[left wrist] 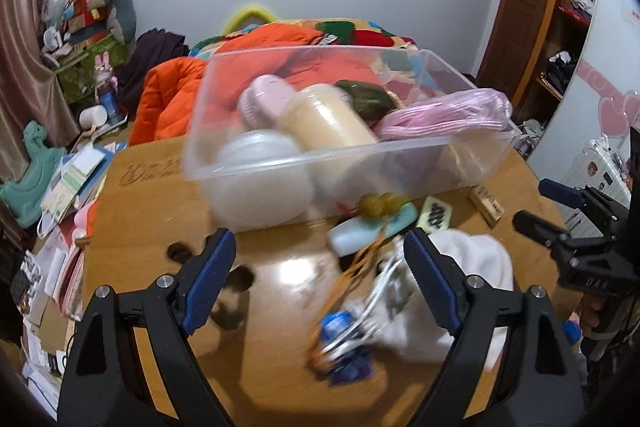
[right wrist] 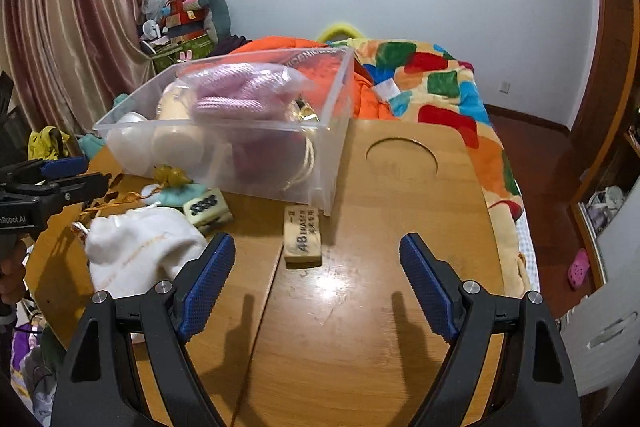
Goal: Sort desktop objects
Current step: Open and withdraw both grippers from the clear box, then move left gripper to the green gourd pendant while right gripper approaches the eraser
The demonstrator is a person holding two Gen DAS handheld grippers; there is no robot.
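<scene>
A clear plastic bin stands at the back of the wooden table. It holds a pink yarn bag, a cream jar and white lids. In front lie a white pouch, a mahjong tile, a teal charm with gold gourd, a blue item with white cable and a tan eraser. My left gripper is open above the blue item and charm. My right gripper is open, the eraser between its fingers.
A bed with an orange jacket and patchwork blanket lies behind the table. Books and papers pile at the left. A round recess is cut into the table's right part. The left view is motion-blurred.
</scene>
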